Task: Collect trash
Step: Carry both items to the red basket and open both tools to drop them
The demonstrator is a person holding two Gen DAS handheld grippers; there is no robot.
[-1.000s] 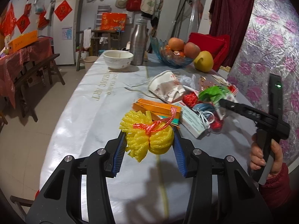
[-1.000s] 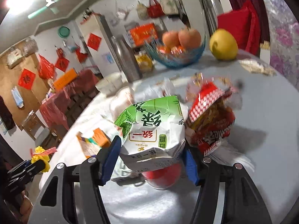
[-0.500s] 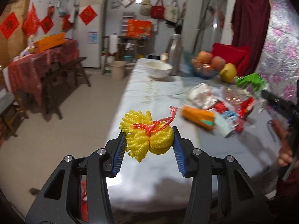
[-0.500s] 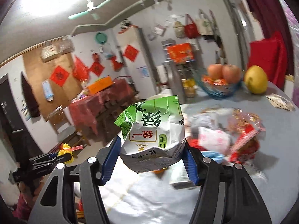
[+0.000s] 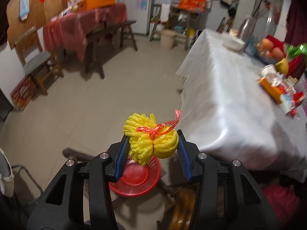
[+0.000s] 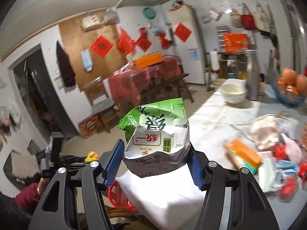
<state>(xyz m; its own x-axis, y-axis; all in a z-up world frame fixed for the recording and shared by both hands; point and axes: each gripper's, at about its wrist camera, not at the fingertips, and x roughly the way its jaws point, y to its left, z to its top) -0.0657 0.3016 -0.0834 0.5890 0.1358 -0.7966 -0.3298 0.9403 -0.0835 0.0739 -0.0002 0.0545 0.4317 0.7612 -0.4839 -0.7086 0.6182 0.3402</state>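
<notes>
- Meanwhile, in the left wrist view, a yellow foam net tied with a red ribbon is pinched between the blue pads of the left gripper. The bundle is held in the air above a red basket, which sits on the floor beside the corner of the white-covered table. More wrappers and an orange box are seen blurred at the table's far right edge.
- Likewise, in the right wrist view, a crumpled green-and-white carton is clamped between the blue pads of the right gripper, held over the near corner of the table. The basket is partly seen below the carton, beside the table corner. The left gripper, with the foam net, is seen low at the left. A white bowl, a steel flask and a fruit bowl are set at the table's far end.
</notes>
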